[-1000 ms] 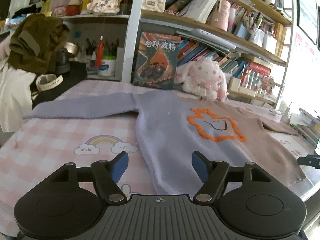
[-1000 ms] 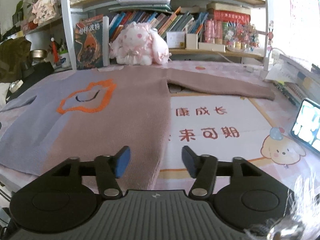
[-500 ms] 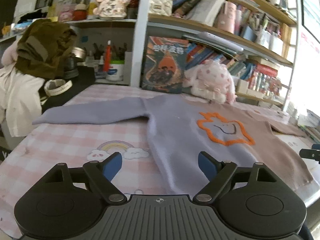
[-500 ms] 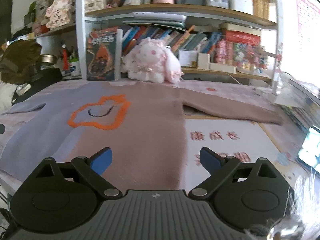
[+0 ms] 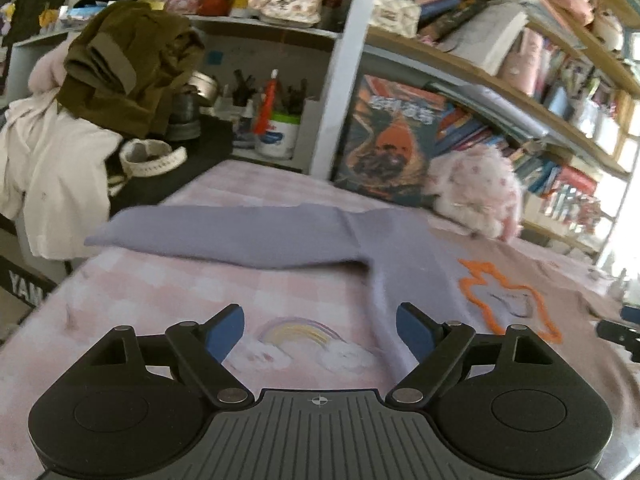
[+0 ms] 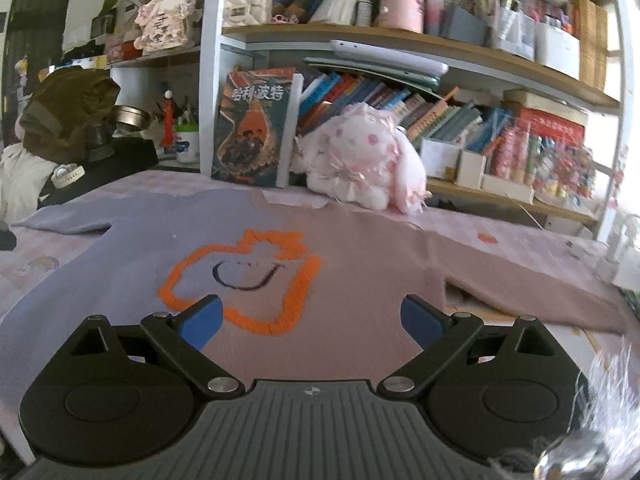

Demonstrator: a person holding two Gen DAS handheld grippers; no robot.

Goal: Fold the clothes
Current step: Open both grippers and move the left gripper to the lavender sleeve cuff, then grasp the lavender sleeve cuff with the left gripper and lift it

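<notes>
Left gripper (image 5: 320,334): jaws spread wide, nothing between the blue pads (image 5: 224,334), tilted slightly downward; it opened further within the last second, then held. Right gripper (image 6: 312,320): jaws spread wide too, nothing clamped, pads (image 6: 202,320) free, same shallow downward tilt; it opened sharply in the last second. Neither gripper holds anything.

Left tool (image 5: 320,338) gaping empty above pink cloth (image 5: 160,292), lilac sweater (image 5: 400,248) spread flat beyond
</notes>
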